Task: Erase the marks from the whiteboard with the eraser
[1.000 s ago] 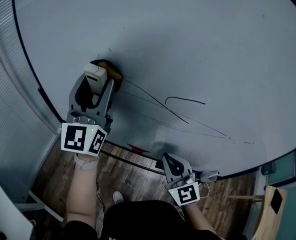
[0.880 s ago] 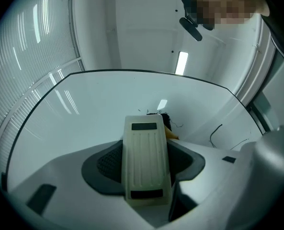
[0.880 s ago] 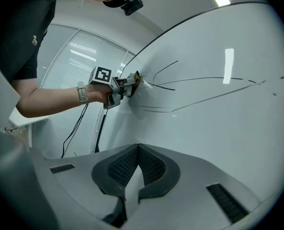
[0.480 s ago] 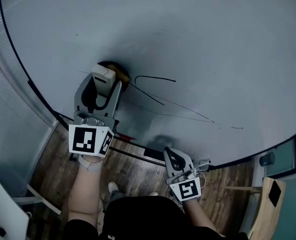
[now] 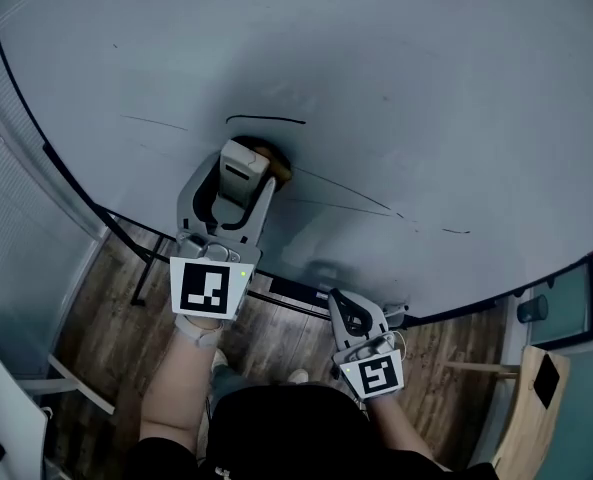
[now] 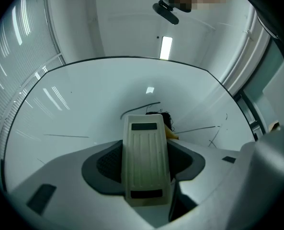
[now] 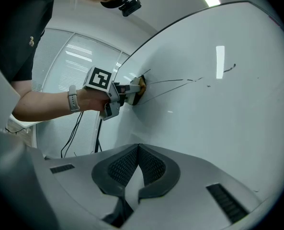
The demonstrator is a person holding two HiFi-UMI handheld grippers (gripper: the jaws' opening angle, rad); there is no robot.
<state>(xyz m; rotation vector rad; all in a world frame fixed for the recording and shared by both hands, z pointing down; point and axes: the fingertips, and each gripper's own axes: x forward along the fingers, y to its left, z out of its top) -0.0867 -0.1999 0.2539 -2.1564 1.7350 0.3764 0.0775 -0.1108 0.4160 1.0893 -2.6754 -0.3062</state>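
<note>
The whiteboard [image 5: 396,68] fills the head view. My left gripper [image 5: 252,164] is shut on the cream eraser [image 5: 244,171], whose dark felt end presses flat on the board. Just above it runs a short curved black mark [image 5: 266,120]. Thin lines [image 5: 348,197] trail off to the right toward a small dash [image 5: 456,231]. In the left gripper view the eraser [image 6: 144,159] sits between the jaws, with marks [image 6: 197,128] beyond it. My right gripper [image 5: 345,318] hangs below the board's lower edge, shut and empty. From its own view [image 7: 138,164] the left gripper [image 7: 126,93] shows on the board.
A dark frame [image 5: 96,213] edges the board, with a dark object [image 5: 294,292] on its lower ledge. Wooden floor [image 5: 106,328] lies below. A white chair [image 5: 6,418] stands bottom left and a wooden one [image 5: 536,408] bottom right. Cables [image 7: 77,128] hang by window blinds.
The left gripper has slid the eraser right and down along the diagonal line, passing under the curved mark; the stroke behind it is gone. The right gripper has stayed low and shut.
</note>
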